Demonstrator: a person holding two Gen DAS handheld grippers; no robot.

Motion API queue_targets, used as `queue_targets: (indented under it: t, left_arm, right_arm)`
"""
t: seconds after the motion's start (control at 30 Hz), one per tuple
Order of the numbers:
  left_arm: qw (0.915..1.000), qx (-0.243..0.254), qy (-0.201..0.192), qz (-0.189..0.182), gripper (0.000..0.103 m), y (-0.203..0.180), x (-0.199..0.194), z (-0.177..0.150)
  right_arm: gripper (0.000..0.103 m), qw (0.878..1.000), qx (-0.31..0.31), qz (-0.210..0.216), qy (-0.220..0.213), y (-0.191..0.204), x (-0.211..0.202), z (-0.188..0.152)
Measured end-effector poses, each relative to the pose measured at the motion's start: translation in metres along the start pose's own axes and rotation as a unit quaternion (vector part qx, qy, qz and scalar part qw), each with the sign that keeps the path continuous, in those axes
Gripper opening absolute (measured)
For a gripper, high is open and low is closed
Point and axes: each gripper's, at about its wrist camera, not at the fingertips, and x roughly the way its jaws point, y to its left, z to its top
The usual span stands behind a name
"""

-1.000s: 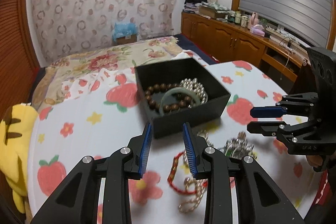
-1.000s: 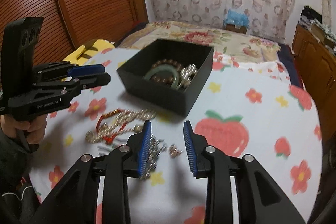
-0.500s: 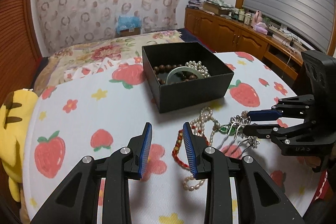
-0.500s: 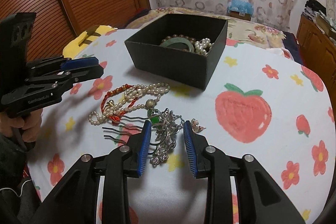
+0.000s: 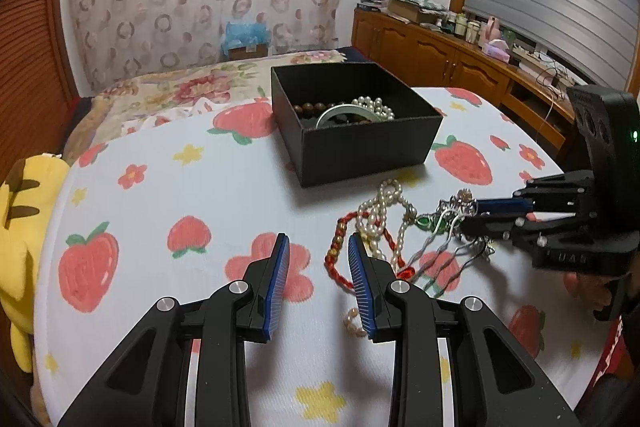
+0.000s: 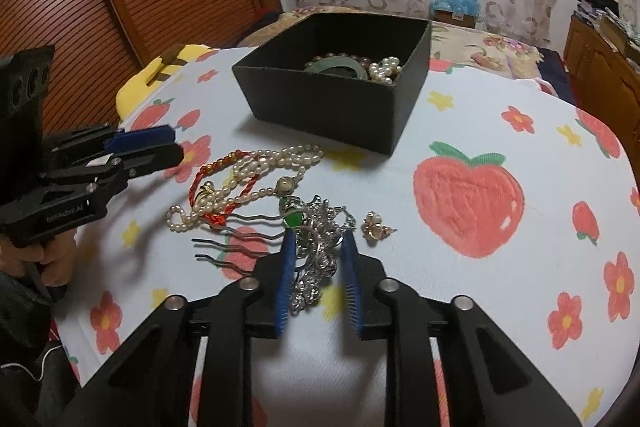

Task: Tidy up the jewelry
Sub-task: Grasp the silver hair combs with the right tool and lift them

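A black box (image 5: 362, 155) (image 6: 320, 107) on the table holds brown beads, a green bangle (image 6: 336, 65) and pearls. Loose in front of it lie a pearl necklace (image 6: 264, 163) (image 5: 382, 211), a red cord bracelet (image 6: 234, 203) (image 5: 338, 259), a silver hair comb with a green stone (image 6: 316, 239) (image 5: 444, 227) and a small earring (image 6: 376, 229). My right gripper (image 6: 318, 251) is open, its fingers on either side of the comb's silver head. My left gripper (image 5: 316, 255) is open and empty, just left of the red bracelet.
The table wears a white cloth (image 5: 160, 187) printed with strawberries and flowers. A yellow plush toy (image 5: 20, 211) hangs at its left edge. A bed (image 5: 180, 87) lies behind the table and wooden cabinets (image 5: 440, 67) run along the right wall.
Both grippers have pulled back from the box and dropped lower. The right gripper has come down over the silver comb, its fingers now around it. The left stays open.
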Motion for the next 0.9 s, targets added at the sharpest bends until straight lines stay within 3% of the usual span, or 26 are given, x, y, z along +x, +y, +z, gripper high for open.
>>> queue_targets:
  t: [0.63,0.9]
  left_arm:
    - [0.9993,0.015,0.028,-0.02,0.03,-0.016,-0.005,-0.022]
    - [0.9987,0.024,0.045,-0.004,0.03,-0.017,0.0,-0.025]
  right_arm:
    - [0.013,0.998,-0.004,-0.033,-0.048,-0.012,-0.041,0.002]
    - [0.013,0.998,0.003,-0.031,-0.048,-0.018,-0.042,-0.004]
